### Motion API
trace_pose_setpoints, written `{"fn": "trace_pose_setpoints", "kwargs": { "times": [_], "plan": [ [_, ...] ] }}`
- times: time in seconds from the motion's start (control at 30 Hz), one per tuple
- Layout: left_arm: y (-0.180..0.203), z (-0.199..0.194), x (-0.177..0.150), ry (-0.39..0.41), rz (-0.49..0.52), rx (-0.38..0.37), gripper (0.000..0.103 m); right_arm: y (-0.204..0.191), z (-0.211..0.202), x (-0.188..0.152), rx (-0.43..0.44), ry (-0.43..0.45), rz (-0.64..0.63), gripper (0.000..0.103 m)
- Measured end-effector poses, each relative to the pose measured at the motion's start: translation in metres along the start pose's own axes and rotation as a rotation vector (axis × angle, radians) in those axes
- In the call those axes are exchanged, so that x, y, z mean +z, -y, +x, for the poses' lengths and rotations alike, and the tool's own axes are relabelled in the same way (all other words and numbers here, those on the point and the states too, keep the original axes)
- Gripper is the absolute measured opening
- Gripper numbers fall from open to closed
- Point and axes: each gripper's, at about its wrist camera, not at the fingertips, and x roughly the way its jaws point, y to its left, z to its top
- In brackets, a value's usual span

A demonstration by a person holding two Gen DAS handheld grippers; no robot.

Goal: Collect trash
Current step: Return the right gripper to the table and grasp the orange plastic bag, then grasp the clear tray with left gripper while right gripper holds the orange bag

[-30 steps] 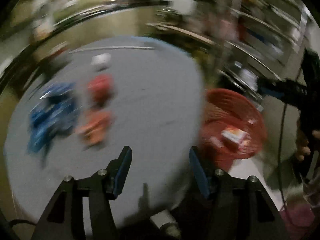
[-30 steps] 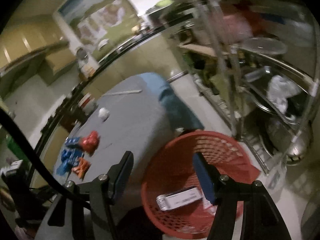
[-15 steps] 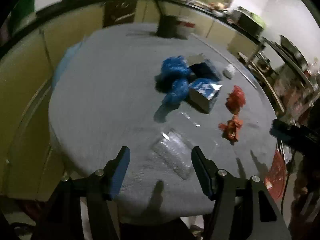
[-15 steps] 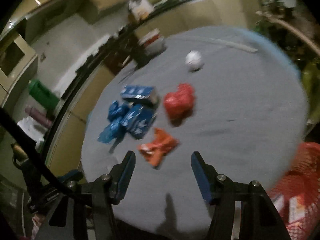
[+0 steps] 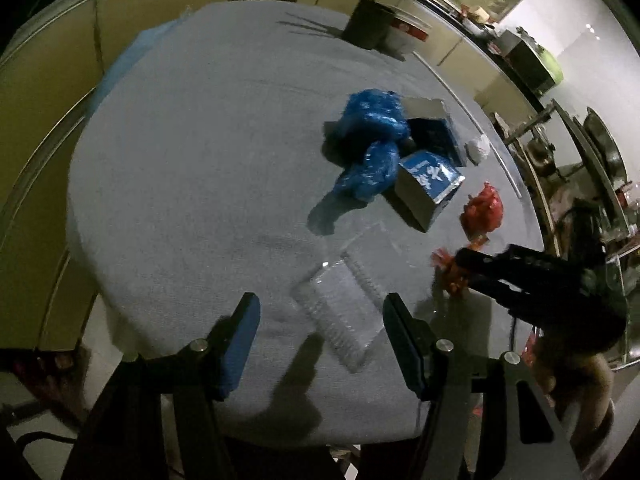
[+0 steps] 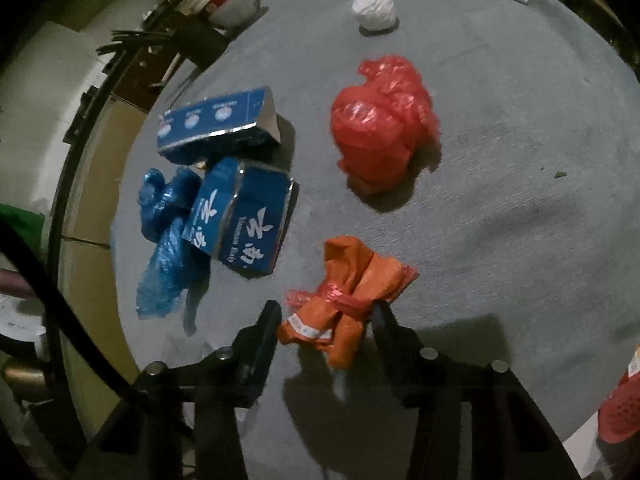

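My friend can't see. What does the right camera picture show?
An open claw straddles an orange wrapper on a grey table. Beyond lie a red bag, blue boxes, a blue bag and a white wad.

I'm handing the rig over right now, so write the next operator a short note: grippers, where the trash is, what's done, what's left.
Left gripper: open, empty, over the clear plastic tray at the table's near edge.
Right gripper: jaws open around the orange wrapper, not closed on it.
On the table: red bag, white wad, two blue cartons, blue plastic bag.
Red basket sits off the table's edge beside the right gripper; contents not visible.
Left: grip the wrapper, drop it in the basket, then the rest.
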Motion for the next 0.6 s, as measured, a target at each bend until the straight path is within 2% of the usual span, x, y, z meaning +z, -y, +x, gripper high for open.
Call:
{"fn": "trace_pose_setpoints", "kwargs": {
  "times": [0.07,0.23,0.37,0.43,0.5,0.6],
  "plan": [
    [0.002,0.004,0.0,-0.006,0.0,0.008,0.064,-0.009,0.005,-0.002,-0.043,0.021,-0.046,0.045],
    [0.014,0.009,0.001,-0.051,-0.06,-0.03,0.064,-0.011,0.001,-0.015,-0.053,0.099,-0.137,0.038],
    [0.033,0.016,0.009,-0.081,-0.077,0.031,0.065,0.01,-0.019,-0.027,-0.05,0.153,-0.143,0.038],
    [0.039,0.028,0.015,-0.12,-0.101,0.081,0.066,0.02,-0.031,-0.03,-0.054,0.185,-0.144,0.038],
    [0.039,0.036,0.016,-0.14,-0.153,0.076,0.066,0.03,-0.046,-0.037,-0.031,0.216,-0.154,0.038],
    [0.04,0.045,0.02,-0.159,-0.19,0.09,0.066,0.045,-0.066,-0.05,-0.048,0.277,-0.186,0.038]
  ]
}}
